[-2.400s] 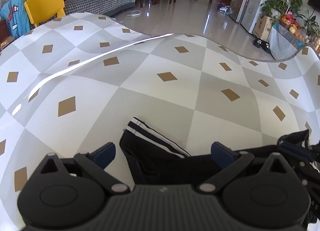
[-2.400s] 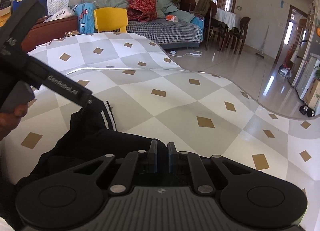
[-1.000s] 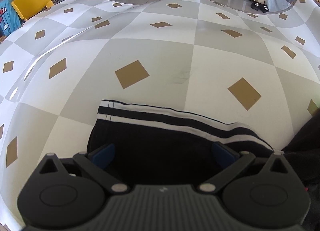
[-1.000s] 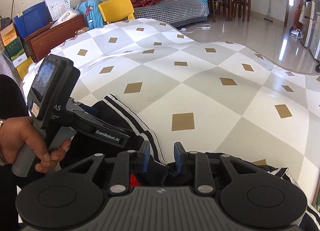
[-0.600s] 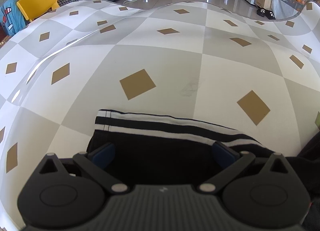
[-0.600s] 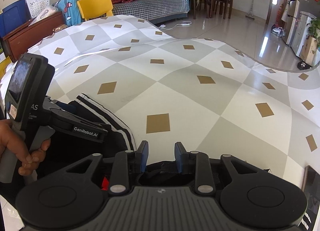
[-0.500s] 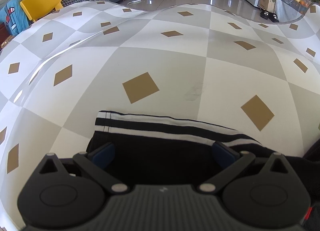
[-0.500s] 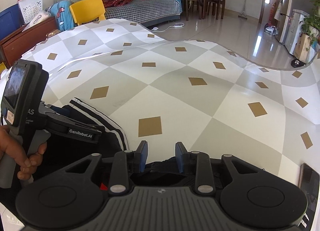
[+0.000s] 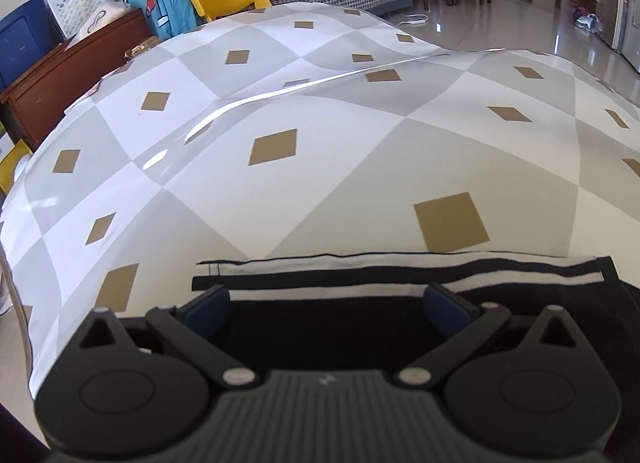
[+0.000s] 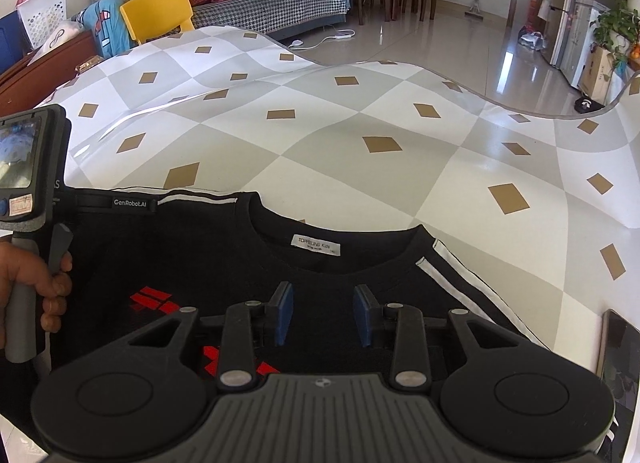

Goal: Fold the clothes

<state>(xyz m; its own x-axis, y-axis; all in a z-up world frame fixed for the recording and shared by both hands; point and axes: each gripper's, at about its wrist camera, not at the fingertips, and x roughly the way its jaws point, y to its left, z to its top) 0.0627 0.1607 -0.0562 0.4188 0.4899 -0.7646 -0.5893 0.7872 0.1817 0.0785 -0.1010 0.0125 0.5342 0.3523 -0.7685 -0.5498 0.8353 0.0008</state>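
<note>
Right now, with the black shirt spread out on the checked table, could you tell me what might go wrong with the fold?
1. The phone lies right beside the black shirt at the table's near edge; dragging a sleeve could knock it off.
2. The right gripper and left gripper are open over the shirt, so a careless close may pinch only one layer.

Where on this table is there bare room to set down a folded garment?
Bare checked tablecloth runs from the black shirt's collar to the far edge. Crowded: the near edge, under the shirt, left gripper, right gripper and a phone.
</note>
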